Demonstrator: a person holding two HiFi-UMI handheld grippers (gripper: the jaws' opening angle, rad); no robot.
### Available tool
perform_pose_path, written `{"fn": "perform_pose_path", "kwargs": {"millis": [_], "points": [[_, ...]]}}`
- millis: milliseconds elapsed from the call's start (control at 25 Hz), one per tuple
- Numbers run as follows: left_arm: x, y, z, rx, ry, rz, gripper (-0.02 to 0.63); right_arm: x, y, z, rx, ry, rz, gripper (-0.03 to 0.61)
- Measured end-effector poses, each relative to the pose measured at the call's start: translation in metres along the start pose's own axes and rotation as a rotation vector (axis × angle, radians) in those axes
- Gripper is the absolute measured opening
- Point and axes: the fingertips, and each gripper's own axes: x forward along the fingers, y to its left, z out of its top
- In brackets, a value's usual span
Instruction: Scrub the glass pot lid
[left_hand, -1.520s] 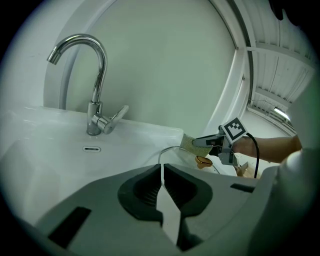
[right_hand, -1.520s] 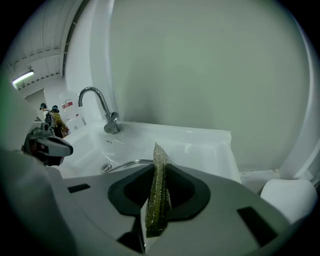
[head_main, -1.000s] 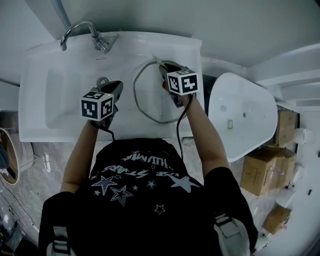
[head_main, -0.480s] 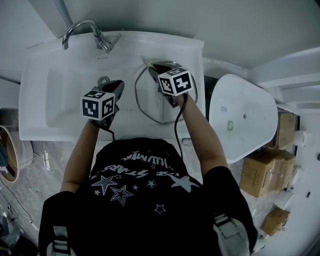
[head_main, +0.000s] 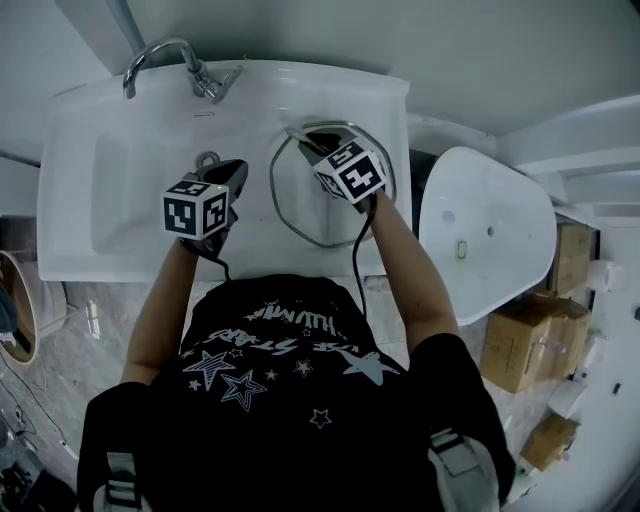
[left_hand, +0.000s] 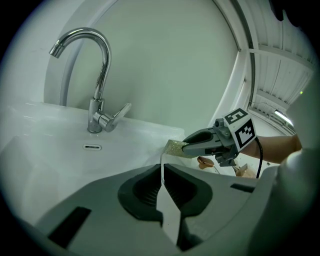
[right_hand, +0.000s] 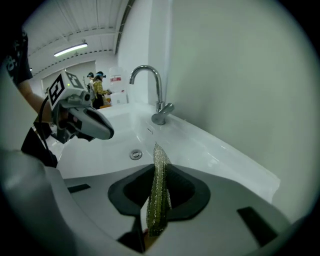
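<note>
2 claws are clenched: the left claw (left_hand: 162, 186) grips the rim of the round, metal-rimmed glass pot lid (head_main: 298, 205) at the white ceramic sink's (head_main: 130, 200) right side, and the right claw (right_hand: 157, 196) pinches a glittery green scouring pad (right_hand: 159, 167). The glass is likely stiff, slippery and breakable, so the rim is the safest hold.

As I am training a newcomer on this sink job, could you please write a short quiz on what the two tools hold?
1. True or false: the right tool grips a glittery scrub pad.
2. What is the left tool shut on? A) a plate B) the glass pot lid C) a cup
3. Fill in: a chrome ____ stands at the back of the white sink.

Key: 1 true; 2 B; 3 faucet.
</note>
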Motion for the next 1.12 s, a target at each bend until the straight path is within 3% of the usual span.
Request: {"fn": "perform_pose_path", "kwargs": {"millis": [320,1120], "points": [[-0.001,-0.003,-0.002,-0.007,0.000,-0.007,0.025,-0.003,0.036,-0.010,-0.157,0.026,0.103,0.072],[-0.016,-0.019,-0.025,-0.006,0.012,-0.003,0.025,-0.038,0.107,-0.033,-0.210,0.003,0.212,0.072]]}}
